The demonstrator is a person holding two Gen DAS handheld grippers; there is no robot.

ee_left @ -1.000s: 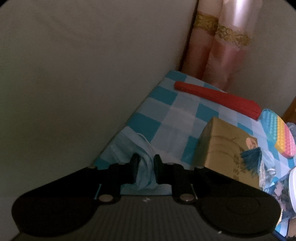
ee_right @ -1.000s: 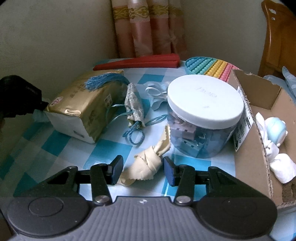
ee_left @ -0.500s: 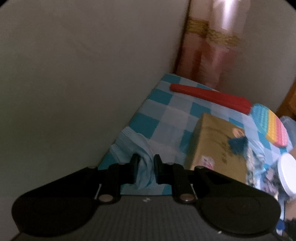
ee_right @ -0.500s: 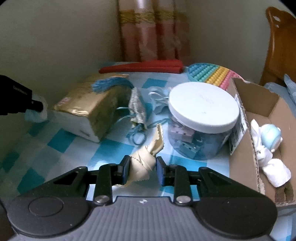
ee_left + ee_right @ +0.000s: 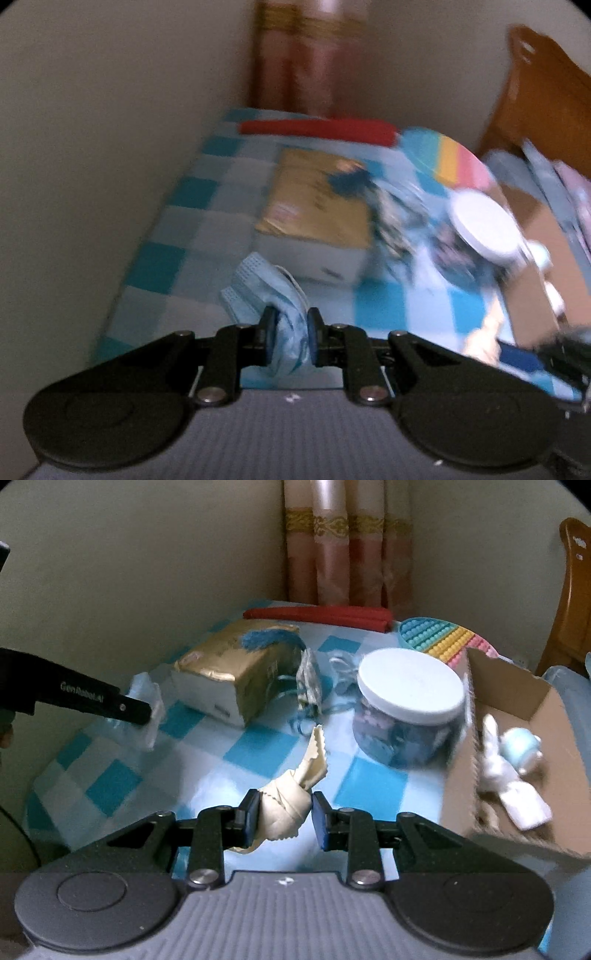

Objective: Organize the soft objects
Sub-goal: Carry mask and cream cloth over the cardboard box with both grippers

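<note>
Sorting is barely begun: left hand-held gripper (image 5: 289, 334) pinches the mask (image 5: 266, 288), right hand-held gripper (image 5: 283, 818) clamps the cloth (image 5: 291, 797), both above the tabletop (image 5: 258, 749); the box (image 5: 517, 701) right of them holds only a white toy (image 5: 509, 775); tassel and ribbon remain ahead

White-lidded jar (image 5: 408, 709), red folded fan (image 5: 321, 614)

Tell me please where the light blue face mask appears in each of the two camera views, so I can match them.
Left wrist view: the light blue face mask is low in the centre, pinched in the left gripper.
Right wrist view: the mask is at the left edge, held at the tip of the left gripper.
Shared landmark: the gold tissue pack lies just beyond the mask.
</note>
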